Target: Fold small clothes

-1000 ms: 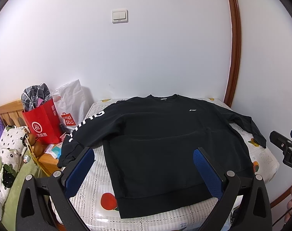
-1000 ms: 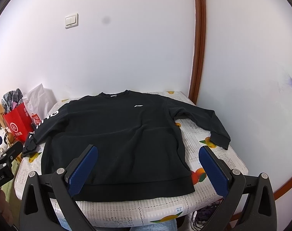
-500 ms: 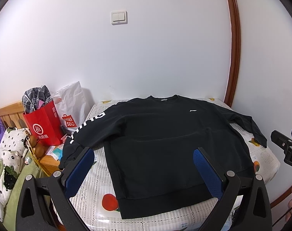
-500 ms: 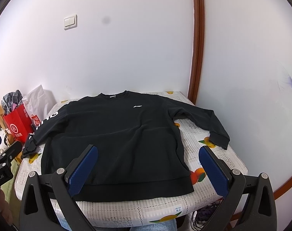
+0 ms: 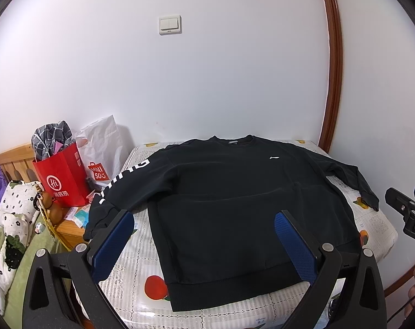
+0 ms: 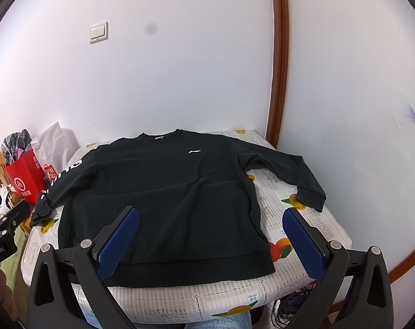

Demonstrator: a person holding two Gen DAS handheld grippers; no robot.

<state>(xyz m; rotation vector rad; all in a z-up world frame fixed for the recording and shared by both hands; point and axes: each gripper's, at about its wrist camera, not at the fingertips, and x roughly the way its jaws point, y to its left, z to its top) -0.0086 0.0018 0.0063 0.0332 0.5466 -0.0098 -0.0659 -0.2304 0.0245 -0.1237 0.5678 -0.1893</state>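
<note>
A black sweatshirt point(image 5: 234, 197) point(image 6: 166, 192) lies flat and face up on a small table, collar toward the wall, both sleeves spread outward. Its left sleeve carries white letters and hangs over the table's left edge. My left gripper point(image 5: 204, 219) hovers open above the hem's left half, nothing between its blue pads. My right gripper point(image 6: 210, 216) is open too, held above the hem's right side, with one pad point(image 6: 303, 244) over the tablecloth right of the shirt. Each gripper shows at the edge of the other's view.
The table wears a white cloth with orange fruit prints point(image 6: 295, 219) and stands against white walls in a corner. Left of it stand a red paper bag point(image 5: 62, 175) and a white shopping bag point(image 5: 103, 150) on a wooden stand, with bedding beyond. Cables lie under the table's right side.
Both views shift only slightly; the left gripper has drifted a little to the right. The sweatshirt has not moved.
</note>
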